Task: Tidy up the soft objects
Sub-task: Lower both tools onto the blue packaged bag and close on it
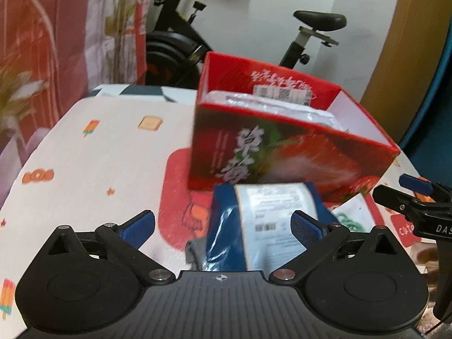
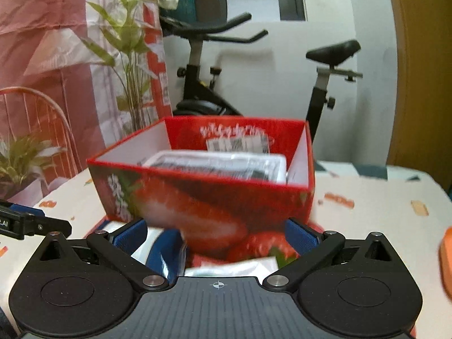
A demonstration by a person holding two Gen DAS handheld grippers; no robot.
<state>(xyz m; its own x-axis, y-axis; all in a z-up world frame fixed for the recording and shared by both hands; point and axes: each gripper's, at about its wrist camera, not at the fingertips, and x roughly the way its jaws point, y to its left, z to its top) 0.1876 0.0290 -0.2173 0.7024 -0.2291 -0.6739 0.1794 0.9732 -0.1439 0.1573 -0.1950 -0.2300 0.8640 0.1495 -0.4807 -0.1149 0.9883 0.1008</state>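
Soft packets are partly hidden: one blue packet [image 1: 254, 226] lies on the patterned tablecloth [image 1: 99, 155] between the left gripper [image 1: 223, 226]'s spread, empty pads, blurred; one clear-wrapped packet [image 2: 220, 163] sits inside the red strawberry box [image 2: 197, 197]. The right gripper [image 2: 214, 234] also gapes, gripping nothing. One exercise bike [image 2: 203, 84] stands behind.

We look from the left gripper [image 1: 223, 226] forward and slightly down along its fingers, close to the red strawberry box [image 1: 282, 152], which we see from its left corner with the blue packet [image 1: 254, 226] right under us. From the right gripper [image 2: 216, 237] we face the same box [image 2: 203, 197] nearly head-on and just as near. Both views share the box, the patterned tablecloth [image 1: 99, 155] and the exercise bike [image 2: 254, 65] by the white wall, and each catches the other gripper at its edge.
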